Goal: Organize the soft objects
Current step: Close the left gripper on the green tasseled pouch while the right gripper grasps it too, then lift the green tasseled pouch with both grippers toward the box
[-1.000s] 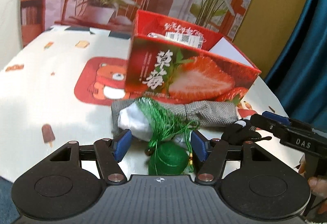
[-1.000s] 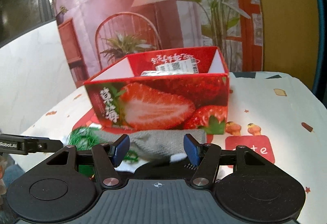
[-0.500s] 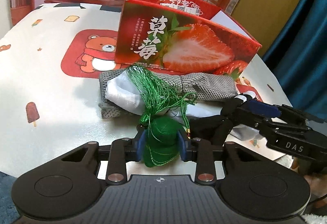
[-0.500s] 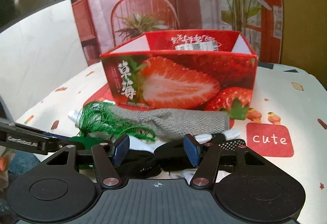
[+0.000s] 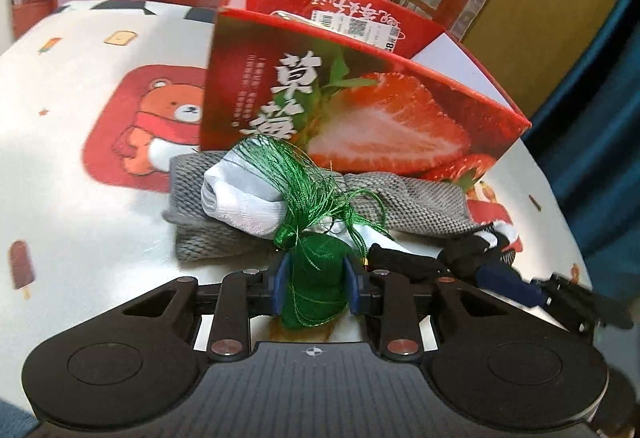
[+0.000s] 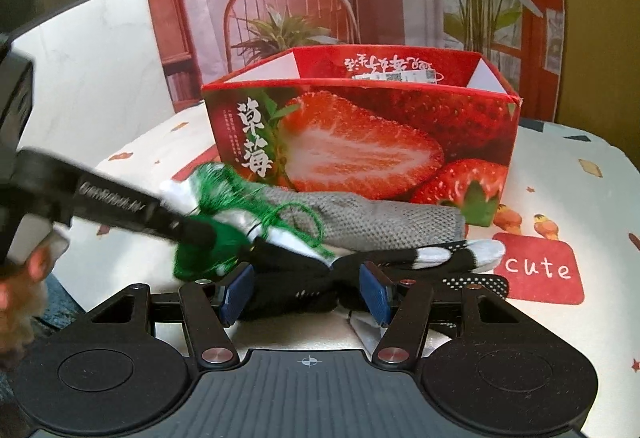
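Observation:
My left gripper [image 5: 315,284] is shut on a green tasselled pouch [image 5: 316,278], which also shows in the right wrist view [image 6: 212,244]. Its tassel [image 5: 296,178] lies over a white sock [image 5: 244,198] and a grey knitted cloth [image 5: 408,198]. A red strawberry box [image 5: 360,110] stands open behind the pile. My right gripper [image 6: 308,288] is open, its pads either side of a black sock [image 6: 304,278] with a white toe [image 6: 468,252]. The grey cloth [image 6: 380,222] and the box [image 6: 360,142] lie ahead of it.
The pile sits on a white tablecloth [image 5: 80,174] with a bear print [image 5: 160,122] and a red "cute" patch [image 6: 536,270]. A packet [image 6: 396,76] lies inside the box. A blue curtain [image 5: 600,118] hangs at the right. The table edge is close below both grippers.
My left gripper closed on the green pouch and stays shut on it. My right gripper moved forward over the black sock, still open.

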